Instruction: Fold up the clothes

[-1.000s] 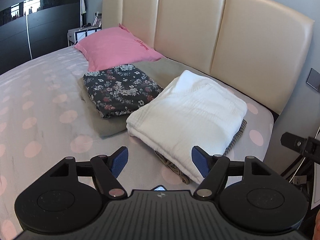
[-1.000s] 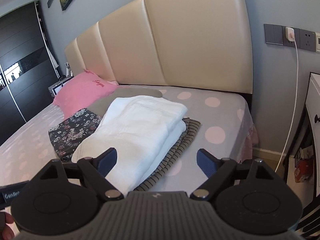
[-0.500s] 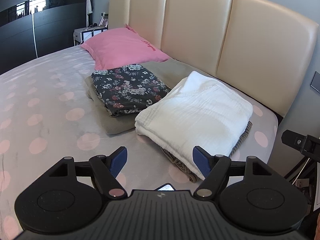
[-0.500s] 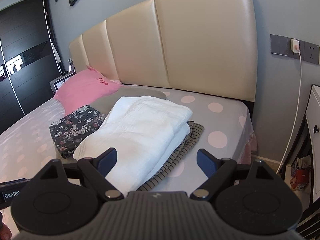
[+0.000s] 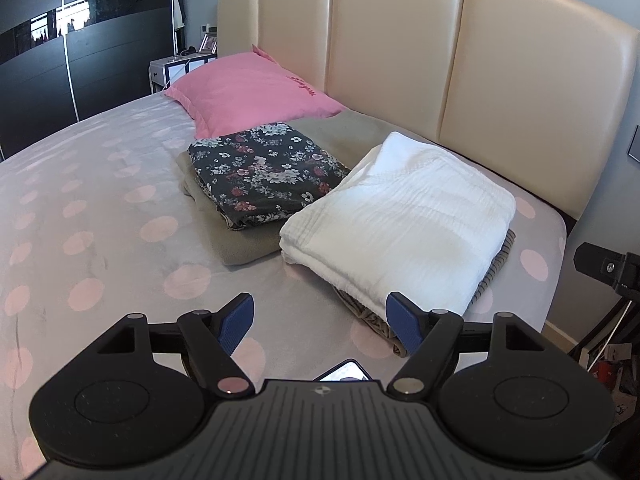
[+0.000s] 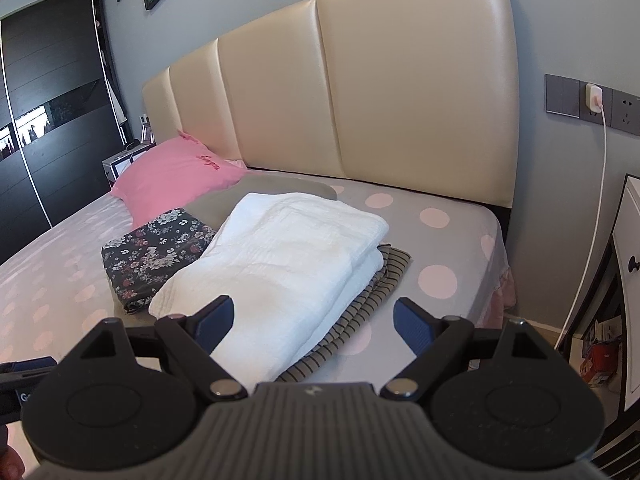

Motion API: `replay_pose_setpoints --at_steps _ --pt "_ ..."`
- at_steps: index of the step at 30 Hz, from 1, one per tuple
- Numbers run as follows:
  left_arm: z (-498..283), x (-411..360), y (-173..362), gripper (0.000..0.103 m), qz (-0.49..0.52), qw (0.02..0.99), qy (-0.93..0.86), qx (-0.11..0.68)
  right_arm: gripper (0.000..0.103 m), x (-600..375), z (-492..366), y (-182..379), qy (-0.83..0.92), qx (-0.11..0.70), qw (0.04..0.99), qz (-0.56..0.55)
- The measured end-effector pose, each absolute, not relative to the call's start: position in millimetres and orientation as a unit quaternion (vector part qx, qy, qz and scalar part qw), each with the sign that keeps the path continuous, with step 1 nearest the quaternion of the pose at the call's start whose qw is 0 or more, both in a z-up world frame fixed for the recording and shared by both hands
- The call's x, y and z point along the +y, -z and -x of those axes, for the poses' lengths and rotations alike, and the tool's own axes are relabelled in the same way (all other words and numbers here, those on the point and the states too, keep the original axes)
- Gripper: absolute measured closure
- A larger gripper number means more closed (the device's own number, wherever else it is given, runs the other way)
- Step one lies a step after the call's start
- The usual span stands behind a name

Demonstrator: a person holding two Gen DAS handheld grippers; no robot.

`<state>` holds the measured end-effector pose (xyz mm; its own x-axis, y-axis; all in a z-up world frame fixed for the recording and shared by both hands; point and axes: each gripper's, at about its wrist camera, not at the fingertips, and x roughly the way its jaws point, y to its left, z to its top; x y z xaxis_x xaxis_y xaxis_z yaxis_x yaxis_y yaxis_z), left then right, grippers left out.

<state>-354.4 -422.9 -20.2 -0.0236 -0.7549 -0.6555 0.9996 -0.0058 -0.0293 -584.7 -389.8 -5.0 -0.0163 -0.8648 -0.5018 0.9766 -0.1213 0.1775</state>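
Note:
A folded white garment [image 5: 404, 224] lies on a folded striped garment [image 5: 494, 266] near the bed's right edge. Left of it a folded dark floral garment [image 5: 262, 174] rests on a folded grey-green one [image 5: 240, 246]. The same piles show in the right wrist view: white [image 6: 280, 256], striped [image 6: 372, 292], floral [image 6: 154, 254]. My left gripper [image 5: 322, 322] is open and empty, above the sheet in front of the white pile. My right gripper [image 6: 314, 322] is open and empty, held over the near end of the white pile.
The bed has a grey sheet with pink dots [image 5: 100, 208], a pink pillow [image 5: 252, 88] and a cream headboard [image 5: 400, 48]. A nightstand [image 5: 176, 68] stands far left. A white dresser [image 6: 628, 264] and a charger cable [image 6: 592, 216] are right of the bed. A phone [image 5: 346, 372] lies under my left gripper.
Both grippers have drawn back and up from the piles; the clothes sit further away in both views. Both stay open. The clothes have not moved.

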Motion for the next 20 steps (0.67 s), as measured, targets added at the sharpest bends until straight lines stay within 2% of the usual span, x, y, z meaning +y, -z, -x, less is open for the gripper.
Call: replay_pose_setpoints --at_steps 20 --pt "360.4 -418.7 23.4 0.031 -0.251 0.654 0.671 0.243 0.015 -388.5 582.3 4.6 0.704 0.116 0.654 -0.252"
